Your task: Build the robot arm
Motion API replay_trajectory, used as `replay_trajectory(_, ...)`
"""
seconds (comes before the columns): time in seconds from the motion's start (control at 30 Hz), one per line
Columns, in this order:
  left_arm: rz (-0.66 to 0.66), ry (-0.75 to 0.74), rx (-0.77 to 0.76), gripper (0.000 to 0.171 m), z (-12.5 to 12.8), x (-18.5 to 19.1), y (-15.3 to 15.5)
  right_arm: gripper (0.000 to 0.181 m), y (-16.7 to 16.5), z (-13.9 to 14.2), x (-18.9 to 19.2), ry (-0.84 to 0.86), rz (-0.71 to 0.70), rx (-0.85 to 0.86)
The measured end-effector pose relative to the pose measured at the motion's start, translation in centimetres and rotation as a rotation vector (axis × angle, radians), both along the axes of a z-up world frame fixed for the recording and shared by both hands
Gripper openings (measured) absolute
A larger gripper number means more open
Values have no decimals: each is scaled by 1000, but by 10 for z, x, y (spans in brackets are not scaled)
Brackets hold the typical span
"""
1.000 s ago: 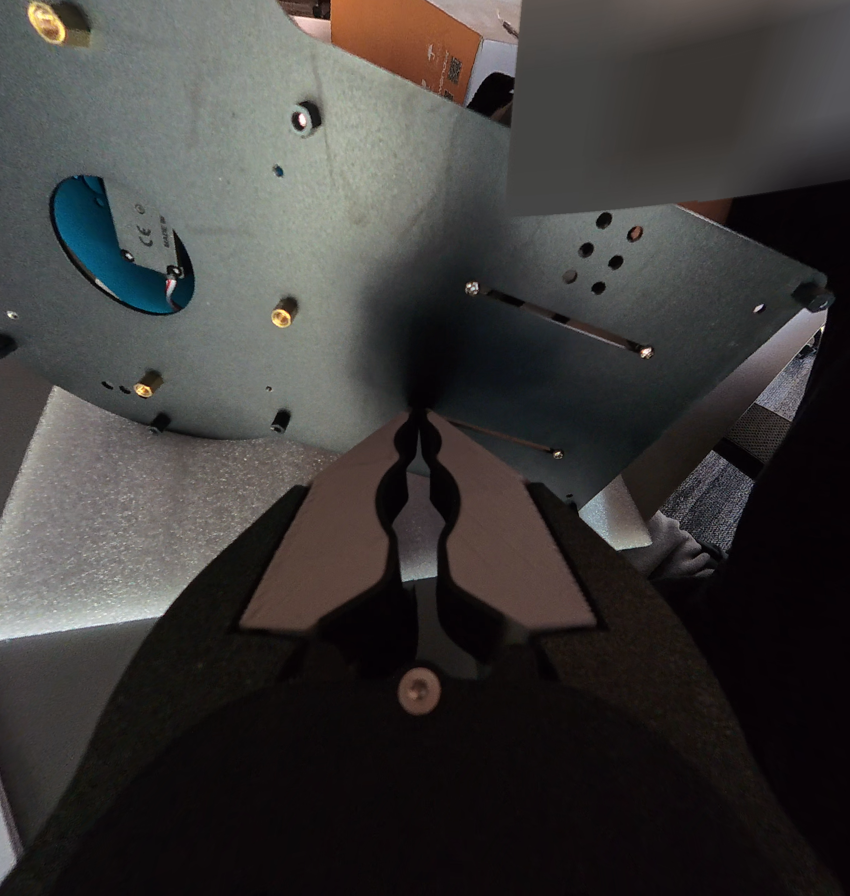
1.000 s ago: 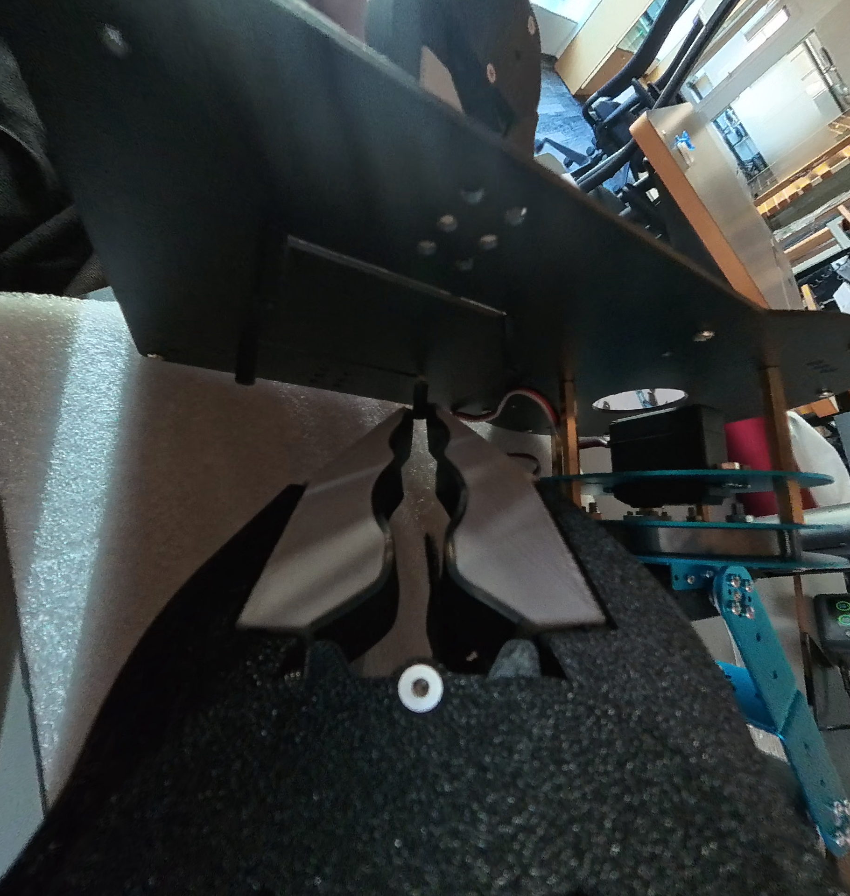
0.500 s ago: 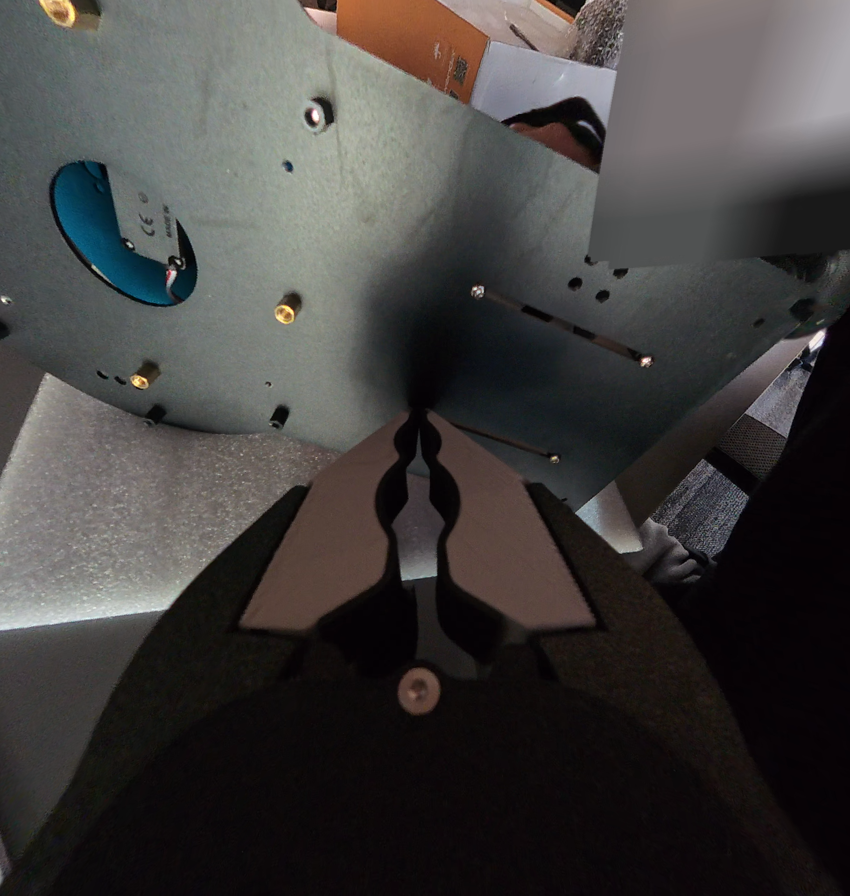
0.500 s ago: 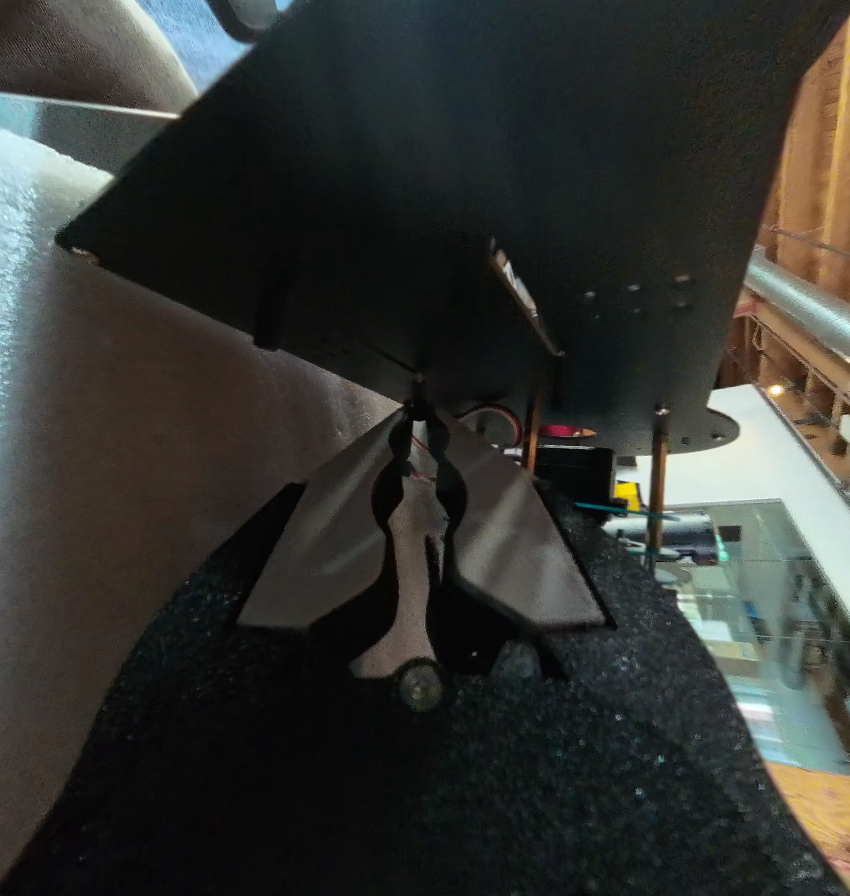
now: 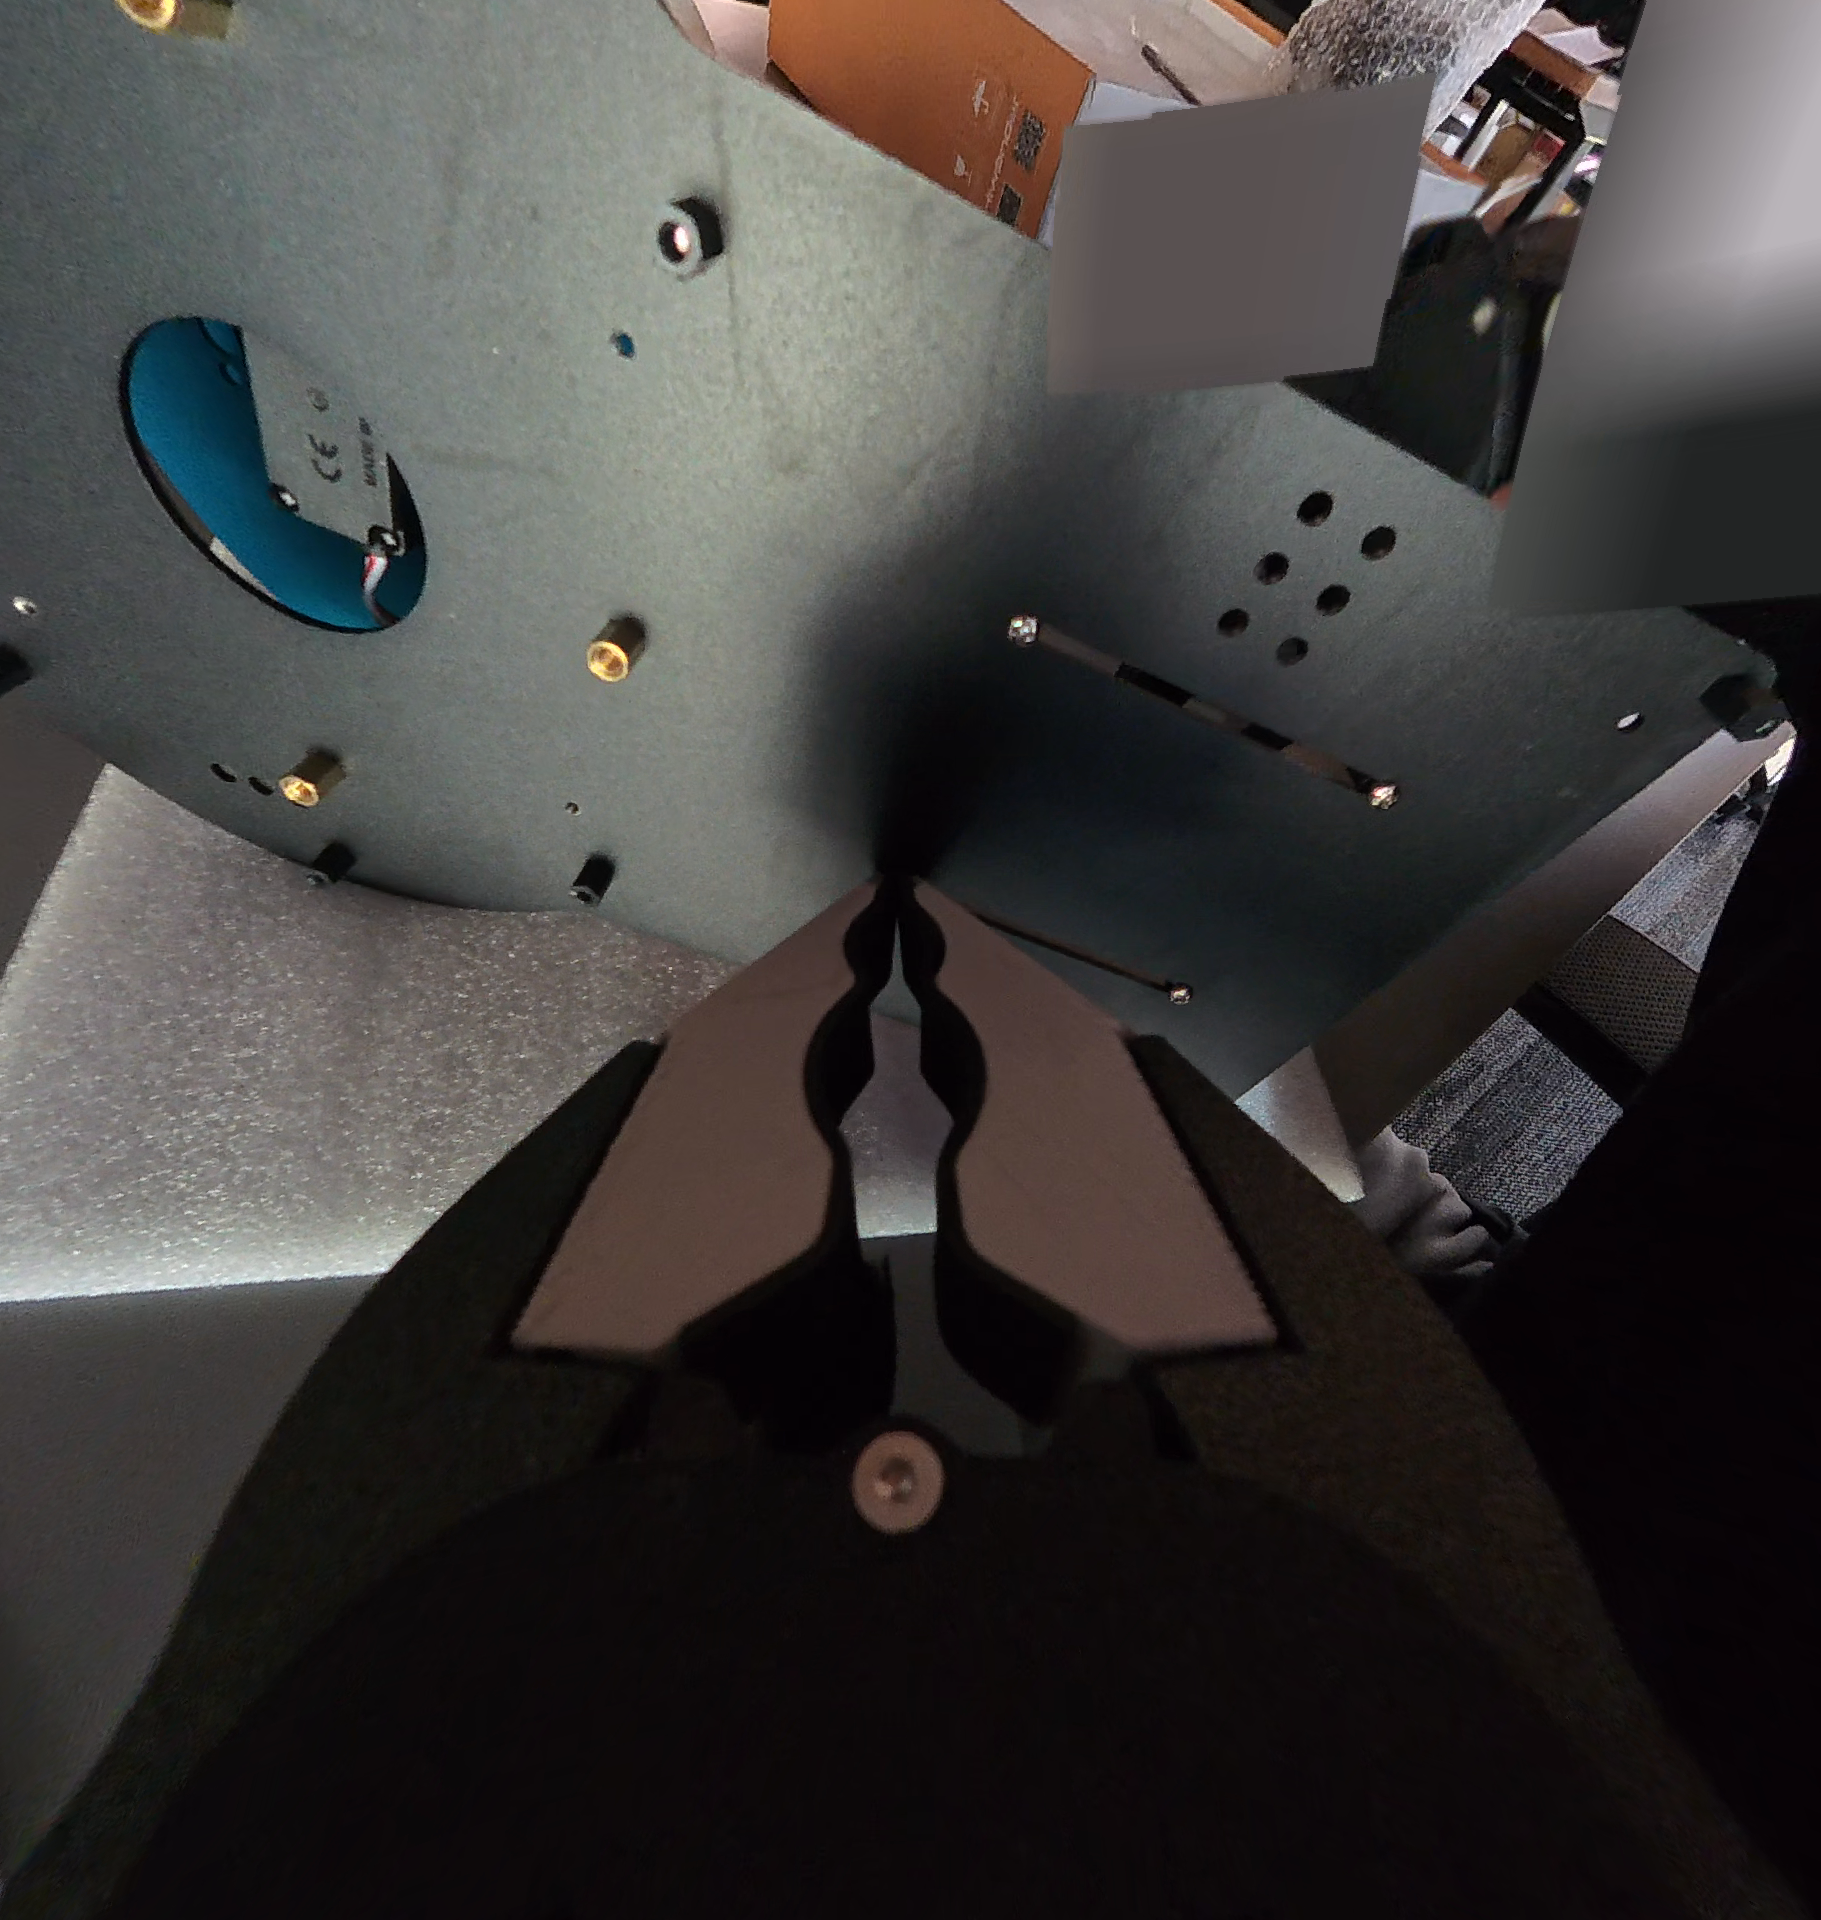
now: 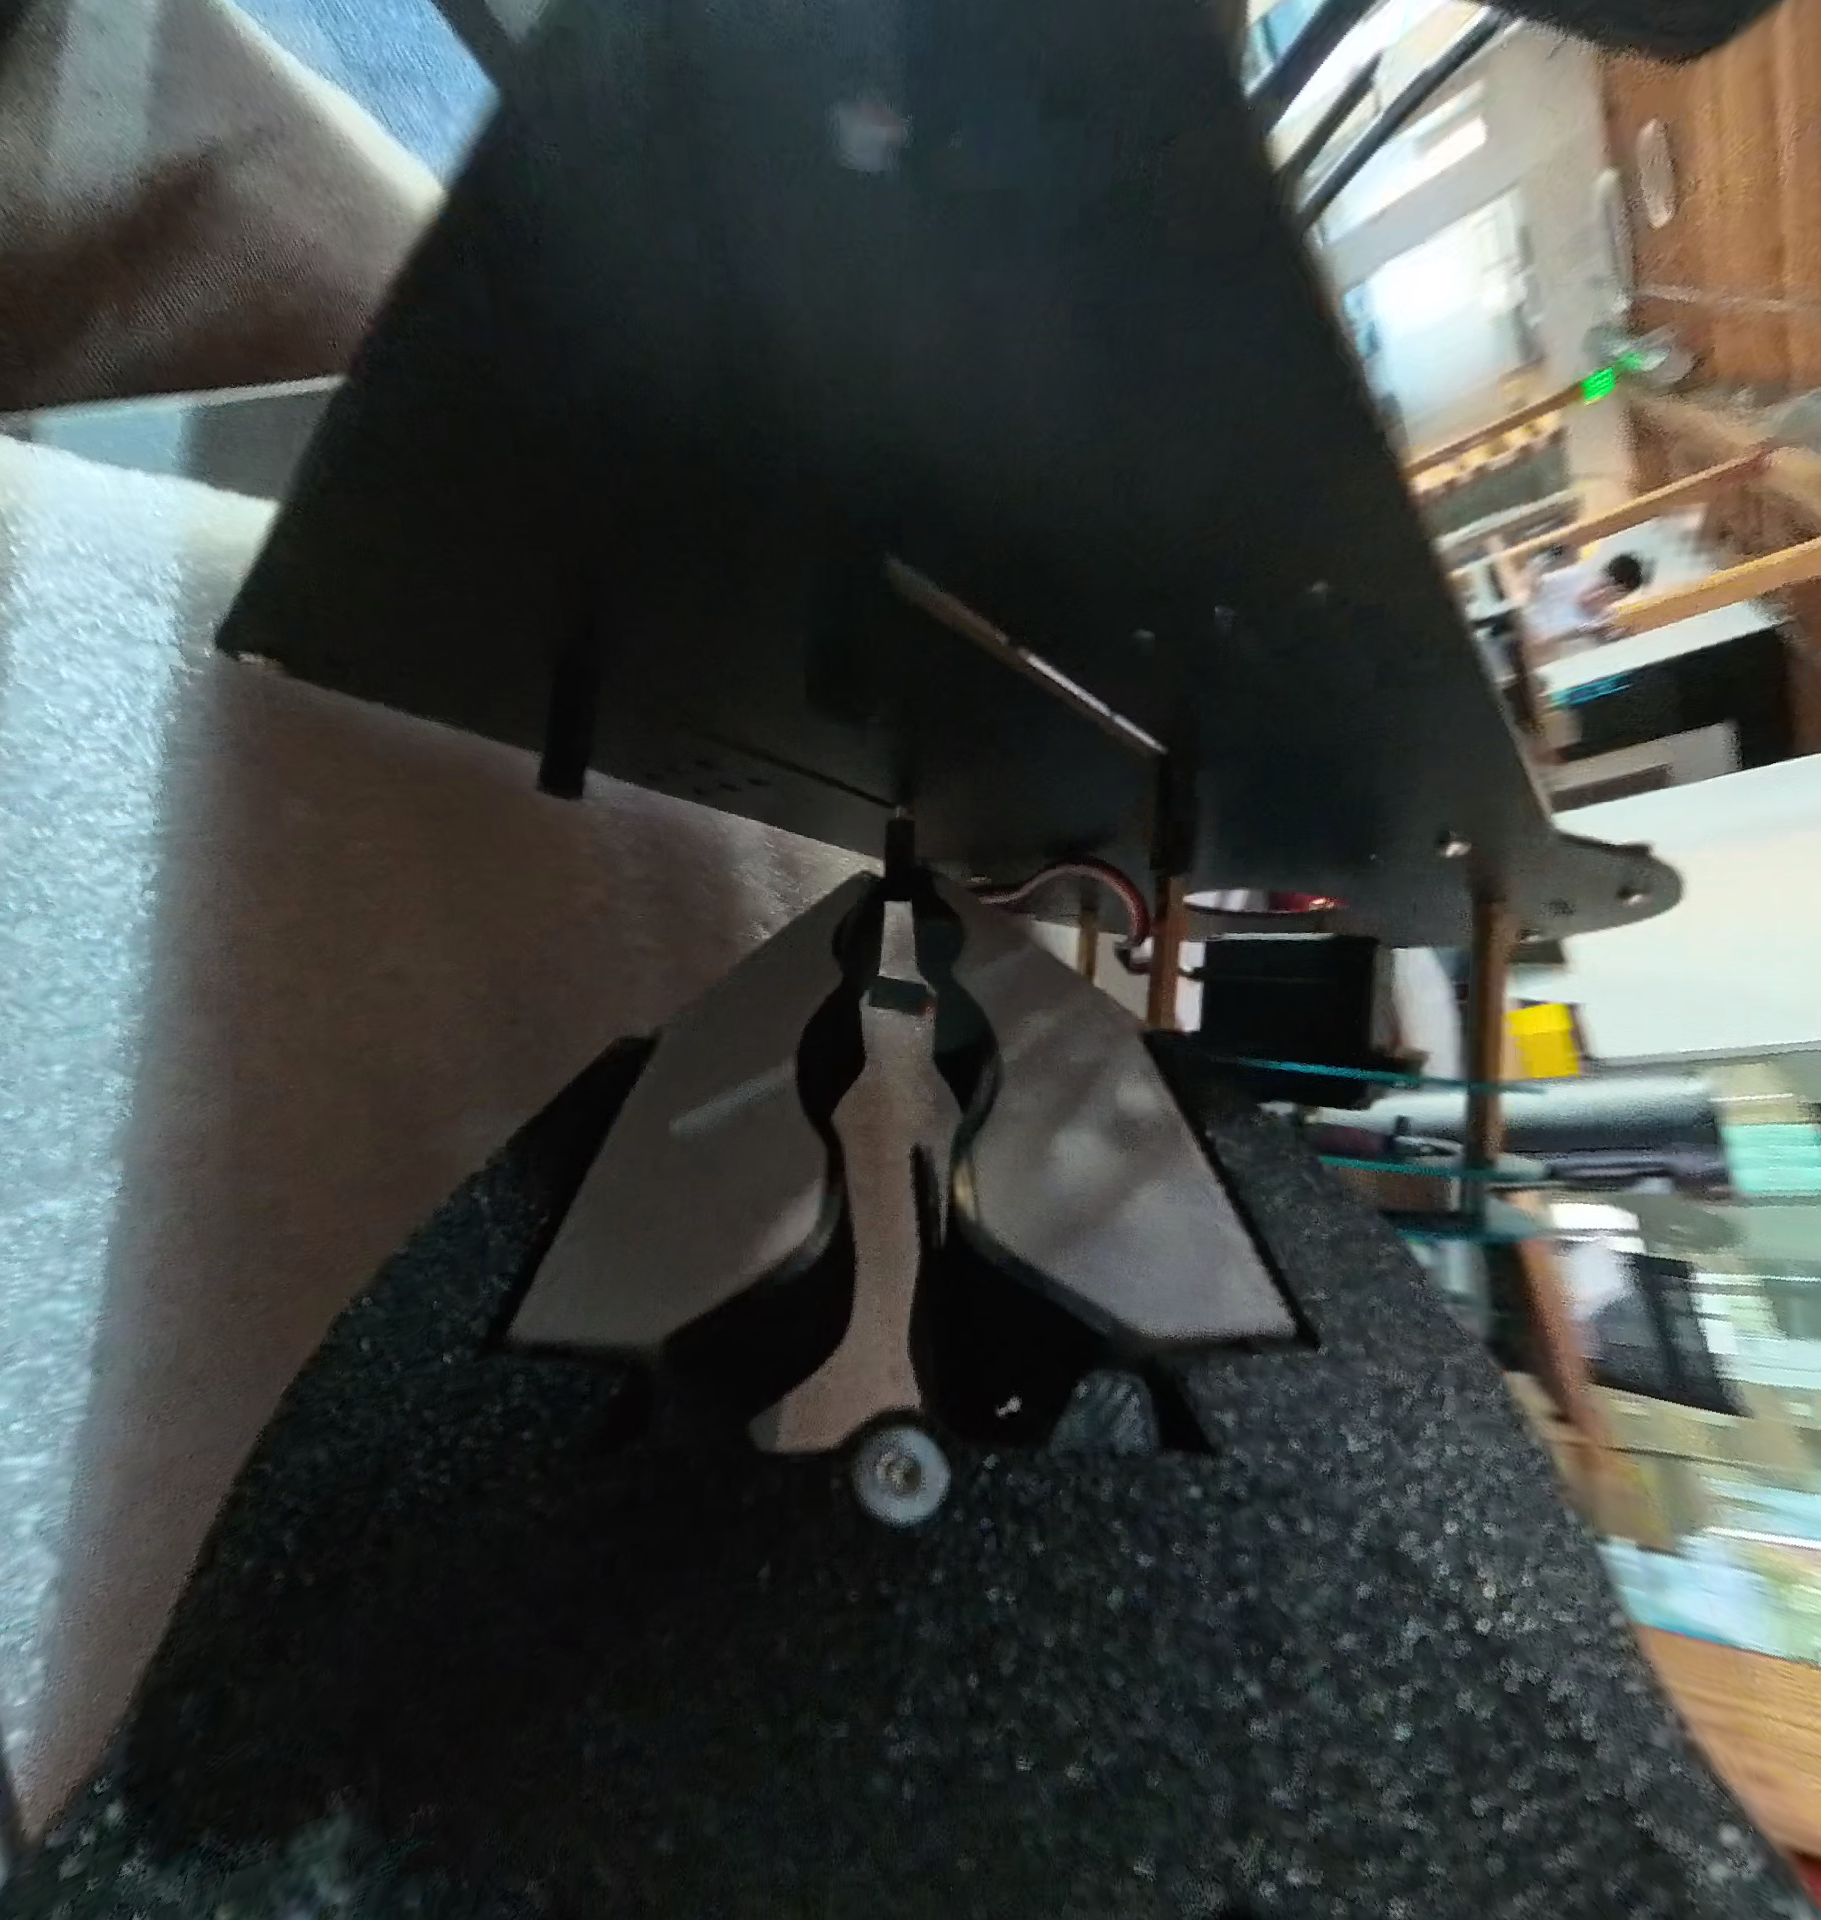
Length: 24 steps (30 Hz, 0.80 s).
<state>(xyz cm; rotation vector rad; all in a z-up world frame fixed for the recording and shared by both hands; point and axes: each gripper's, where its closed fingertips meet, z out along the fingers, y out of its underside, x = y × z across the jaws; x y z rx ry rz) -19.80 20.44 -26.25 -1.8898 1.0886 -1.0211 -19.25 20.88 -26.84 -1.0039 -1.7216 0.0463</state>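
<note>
While your left hand-held gripper (image 5: 895, 894) clenches matte grey perforated plate (image 5: 573, 436) edge, right hand-held gripper (image 6: 898, 899) pinches black standoff (image 6: 898, 844) at twelve o'clock, white foam block (image 5: 210, 1039) below.

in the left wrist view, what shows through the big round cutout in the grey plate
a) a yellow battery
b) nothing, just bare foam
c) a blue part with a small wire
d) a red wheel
c: through the round cutout in the grey plate a blue part shows, with a small wire at the cutout's lower right edge.
</note>
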Motion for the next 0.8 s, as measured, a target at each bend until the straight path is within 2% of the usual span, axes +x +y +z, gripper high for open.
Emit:
replay_trajectory(0.27, 20, -2, 17, 0, 0, 1, 0, 4, -4, 3, 1, 74, 11, -548)
replay_trajectory(0.4, 18, 9, 31, 0, 0, 2, 0, 4, -9, 21, -2, 176, 67, -865)
replay_trajectory(0.43, 17, 11, 34, 0, 0, 3, 0, 4, -8, 16, -1, 145, 57, -885)
replay_trajectory(0.63, 14, -6, 18, 0, 0, 3, 1, 4, -1, 4, 11, 53, 27, -733)
replay_trajectory(0.8, 14, -11, 17, 0, 0, 3, 0, 4, 4, 0, 31, -48, 9, -751)
